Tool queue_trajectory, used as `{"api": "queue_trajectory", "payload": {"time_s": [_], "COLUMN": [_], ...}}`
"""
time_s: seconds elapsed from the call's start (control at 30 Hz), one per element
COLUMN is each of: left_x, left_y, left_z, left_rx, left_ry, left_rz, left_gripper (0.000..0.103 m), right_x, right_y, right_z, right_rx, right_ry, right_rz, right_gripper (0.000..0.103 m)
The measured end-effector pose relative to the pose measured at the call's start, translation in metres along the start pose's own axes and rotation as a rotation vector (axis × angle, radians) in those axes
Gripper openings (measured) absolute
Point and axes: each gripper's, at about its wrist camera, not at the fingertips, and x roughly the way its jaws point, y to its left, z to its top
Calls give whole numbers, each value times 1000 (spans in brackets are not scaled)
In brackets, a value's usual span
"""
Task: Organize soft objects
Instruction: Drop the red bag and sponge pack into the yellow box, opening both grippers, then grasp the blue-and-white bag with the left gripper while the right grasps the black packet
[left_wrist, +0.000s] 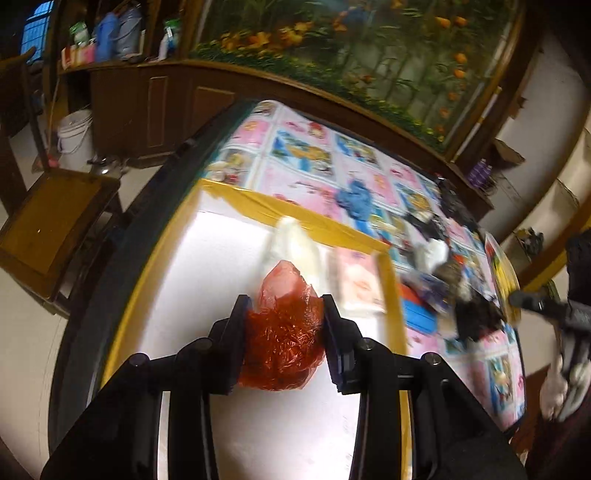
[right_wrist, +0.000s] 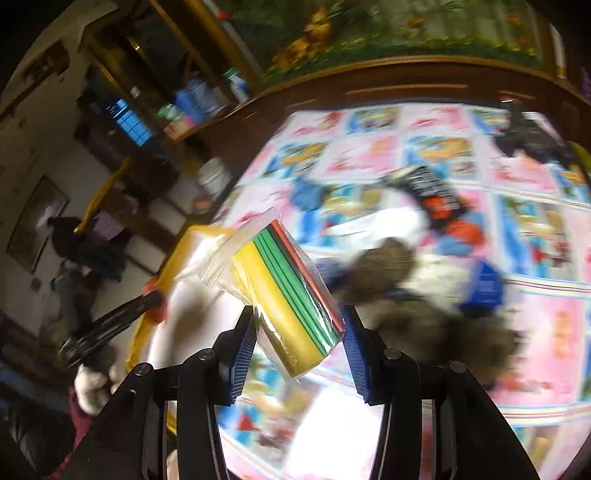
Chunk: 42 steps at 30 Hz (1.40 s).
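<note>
My left gripper (left_wrist: 286, 321) is shut on a red plastic bag of shredded red scrubber (left_wrist: 284, 332) and holds it over a white board with a yellow taped border (left_wrist: 229, 266). A white soft item (left_wrist: 295, 243) and a pink packet (left_wrist: 360, 284) lie on that board ahead. My right gripper (right_wrist: 299, 332) is shut on a clear-wrapped pack of sponges (right_wrist: 291, 299), yellow, green and red, held above the cartoon-print tablecloth (right_wrist: 535, 332). The board's corner (right_wrist: 188, 251) shows at the left of the right wrist view. The left gripper's body (right_wrist: 110, 328) is there too.
A pile of mixed soft items (left_wrist: 454, 284) lies right of the board: blue cloth (left_wrist: 356, 201), white, black and brown pieces. A furry brown item (right_wrist: 413, 310) is blurred under the right gripper. A dark wooden cabinet (left_wrist: 177, 99), white bucket (left_wrist: 75, 134) and wooden stool (left_wrist: 55, 221) stand beyond the table.
</note>
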Motion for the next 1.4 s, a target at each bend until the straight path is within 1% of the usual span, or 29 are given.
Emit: {"api": "queue_trajectory", "payload": {"time_s": [0.1,0.2,0.27,0.33,0.4,0.47,0.5,0.57,0.6,0.67,0.77,0.87,1.0,1.07,1.1,1.17,1.3,1.4], "left_x": [21,37,47,51,56,58,57,53,49,40,21,4,-10,-11,-10,-6,6,18], "left_y": [17,28,31,34,36,39,40,41,40,38,31,15,-27,-49,-61,-85,-124,-152], "left_z": [9,18,27,34,40,43,44,44,43,41,36,28,14,7,3,-4,-12,-12], "left_rx": [-49,-80,-89,-103,-124,-159,-174,-180,-176,-168,-168,-148,-55,-3,26,81,148,186], "left_ry": [22,16,17,12,12,15,8,2,-1,-12,-27,-35,-12,9,21,46,77,93], "left_rz": [30,57,34,-3,-49,-84,-102,-107,-99,-93,-88,-106,-119,-123,-127,-135,-145,-142], "left_gripper": [35,36,41,45,61,65,66,66,66,66,66,66,66,66,66,66,65,65], "right_x": [51,92,114,128,138,142,148,153,150,142,128,109,63,31,14,-21,-82,-110], "right_y": [34,57,71,79,84,87,88,87,91,92,88,78,54,35,22,-6,-71,-111], "right_z": [7,13,15,17,18,15,18,18,17,14,12,5,-9,-19,-24,-36,-59,-73], "right_rx": [3,-8,-17,-28,-36,-52,-57,-52,-47,-39,-48,-58,-55,-41,-28,9,98,178], "right_ry": [80,140,169,179,185,183,180,176,176,162,128,96,26,-23,-48,-99,-177,-201], "right_rz": [67,72,68,54,38,3,-12,-33,-22,2,-3,-4,0,-16,-28,-60,-167,-201], "right_gripper": [45,45,45,45,45,47,49,52,55,59,66,68,69,71,75,80,80,82]}}
